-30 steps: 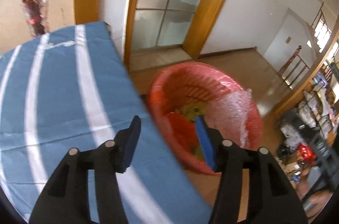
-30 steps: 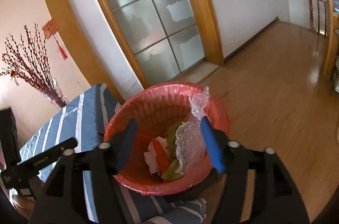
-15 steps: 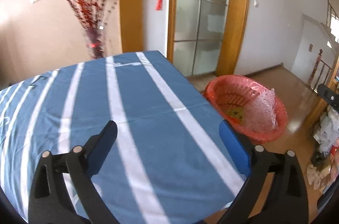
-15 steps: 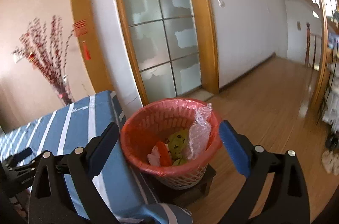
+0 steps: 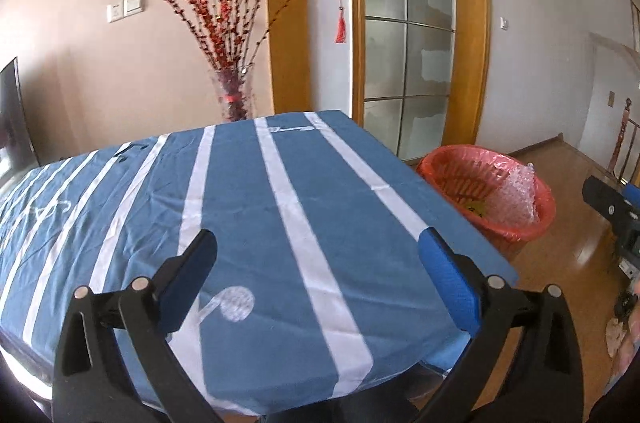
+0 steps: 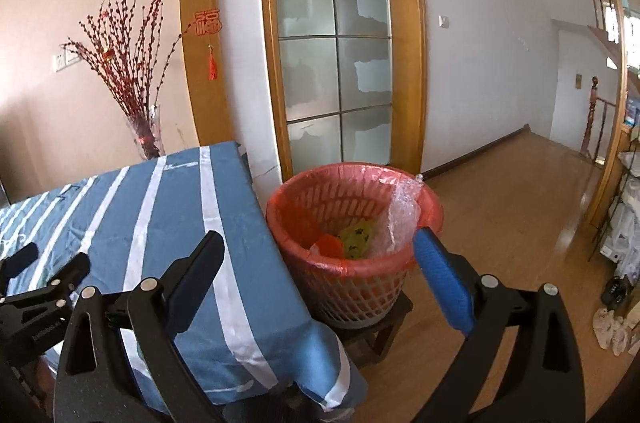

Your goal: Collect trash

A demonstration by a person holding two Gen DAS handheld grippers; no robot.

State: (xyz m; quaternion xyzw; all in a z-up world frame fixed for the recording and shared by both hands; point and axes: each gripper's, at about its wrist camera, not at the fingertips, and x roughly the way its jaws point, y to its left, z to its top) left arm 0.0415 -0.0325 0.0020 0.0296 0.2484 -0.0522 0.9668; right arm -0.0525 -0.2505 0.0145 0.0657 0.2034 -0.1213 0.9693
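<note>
**Both grippers spread wide and empty, trash lying in the red-lined basket**

In the left wrist view, the left gripper (image 5: 316, 263) is nearest, above the blue tablecloth with white stripes (image 5: 248, 207). Its jaws have just been opening and now stand far apart, with nothing between them; only the bare cloth shows in the gap. The blue pad (image 5: 448, 283) of one finger is clearly seen.

In the right wrist view, the right gripper (image 6: 316, 267) is also released. Its jaws have just been opening too, and they hold nothing. Between them one sees the corner of the tablecloth (image 6: 168, 223) and, further, the basket. At the left edge of this view a part of the left gripper (image 6: 36, 287) shows over the cloth.

Just beside the table's far corner stands the wastebasket (image 6: 360, 287), a plastic lattice basket lined with a red bag, on a low dark wooden stool (image 6: 380, 331). Inside it lies the trash: a sheet of bubble wrap (image 6: 404, 219) leaning on the right wall and rising a little above the rim, a yellow-green wrapper (image 6: 356, 237) and an orange piece (image 6: 330, 245).

Further back, a glass vase with red berry branches (image 5: 232, 47) stands behind the table, and a frosted glass door in a wooden frame (image 6: 336, 63) is behind the basket. The wooden floor (image 6: 512, 207) runs away to the right
</note>
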